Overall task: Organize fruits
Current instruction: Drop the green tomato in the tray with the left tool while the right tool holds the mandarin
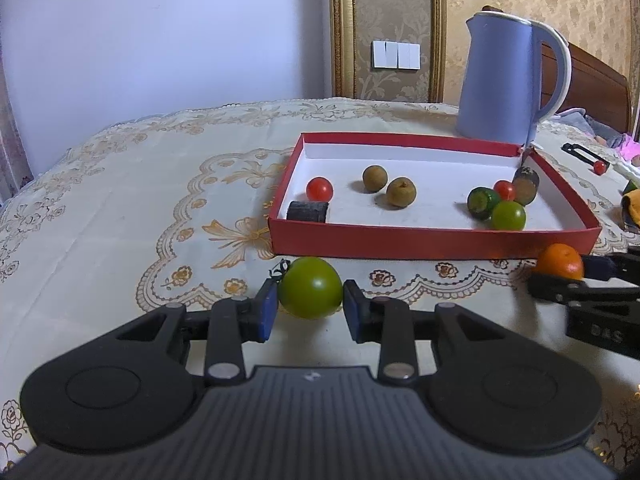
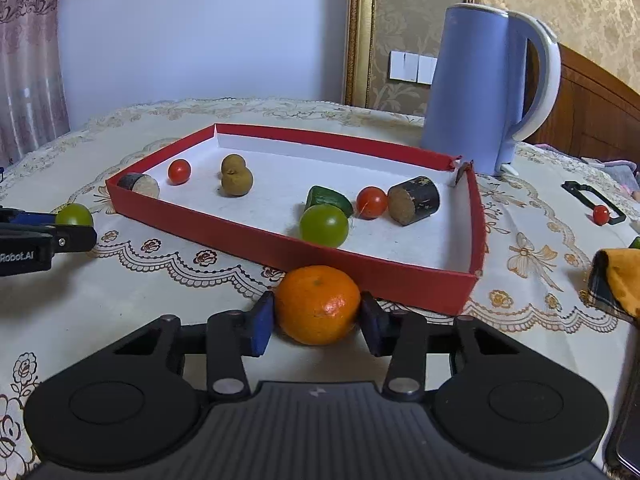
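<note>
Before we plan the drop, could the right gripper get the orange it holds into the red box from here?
Probably yes: the right gripper grips the orange just before the red box's low near wall, nothing between.

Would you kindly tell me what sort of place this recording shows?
Probably a home bedroom: a lace-patterned tablecloth, an electric kettle, patterned wallpaper, and what looks like a wooden headboard behind.

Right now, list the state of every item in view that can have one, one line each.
left gripper: shut on green tomato, outside the box.
right gripper: shut on orange, outside the box.
red box: open, lidless, holding several fruits.
kettle: upright behind the box, lid closed.
</note>
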A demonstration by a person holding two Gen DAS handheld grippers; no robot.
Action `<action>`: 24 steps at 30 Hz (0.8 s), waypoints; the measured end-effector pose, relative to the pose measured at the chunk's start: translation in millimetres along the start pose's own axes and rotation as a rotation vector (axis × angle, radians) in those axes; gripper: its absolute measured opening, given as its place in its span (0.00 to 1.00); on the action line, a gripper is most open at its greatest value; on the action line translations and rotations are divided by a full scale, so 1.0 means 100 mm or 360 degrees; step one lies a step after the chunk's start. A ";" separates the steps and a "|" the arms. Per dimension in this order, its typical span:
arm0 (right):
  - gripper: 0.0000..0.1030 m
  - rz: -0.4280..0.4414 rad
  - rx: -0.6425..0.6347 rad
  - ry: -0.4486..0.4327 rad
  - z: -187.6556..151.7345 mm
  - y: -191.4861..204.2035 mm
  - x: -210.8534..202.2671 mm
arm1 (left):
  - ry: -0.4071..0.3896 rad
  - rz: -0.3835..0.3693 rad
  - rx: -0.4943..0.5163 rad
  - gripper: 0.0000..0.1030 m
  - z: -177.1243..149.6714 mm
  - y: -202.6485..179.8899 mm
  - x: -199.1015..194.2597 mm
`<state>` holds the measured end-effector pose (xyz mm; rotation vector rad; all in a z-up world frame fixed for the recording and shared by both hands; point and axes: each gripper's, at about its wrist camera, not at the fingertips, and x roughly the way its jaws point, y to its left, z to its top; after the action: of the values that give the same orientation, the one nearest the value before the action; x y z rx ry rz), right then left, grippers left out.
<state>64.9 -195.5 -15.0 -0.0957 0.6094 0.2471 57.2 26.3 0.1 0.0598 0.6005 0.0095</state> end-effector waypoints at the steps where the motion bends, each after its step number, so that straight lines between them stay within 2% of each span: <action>1: 0.42 0.0001 0.0004 -0.0017 -0.01 0.00 -0.04 | 0.0003 0.0007 0.0003 0.31 0.00 -0.01 0.01; 11: 0.42 0.0060 0.0100 -0.0198 -0.18 -0.11 -0.54 | -0.0004 0.0063 0.0062 0.31 0.19 -0.20 0.08; 24: 0.42 0.0122 0.0171 -0.0298 -0.29 -0.26 -0.82 | -0.0034 0.0120 0.0144 0.31 0.64 -0.54 0.38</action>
<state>-9.3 -242.0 9.0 0.0544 0.4393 0.2934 124.5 -29.6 28.4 0.1701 0.5767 0.0547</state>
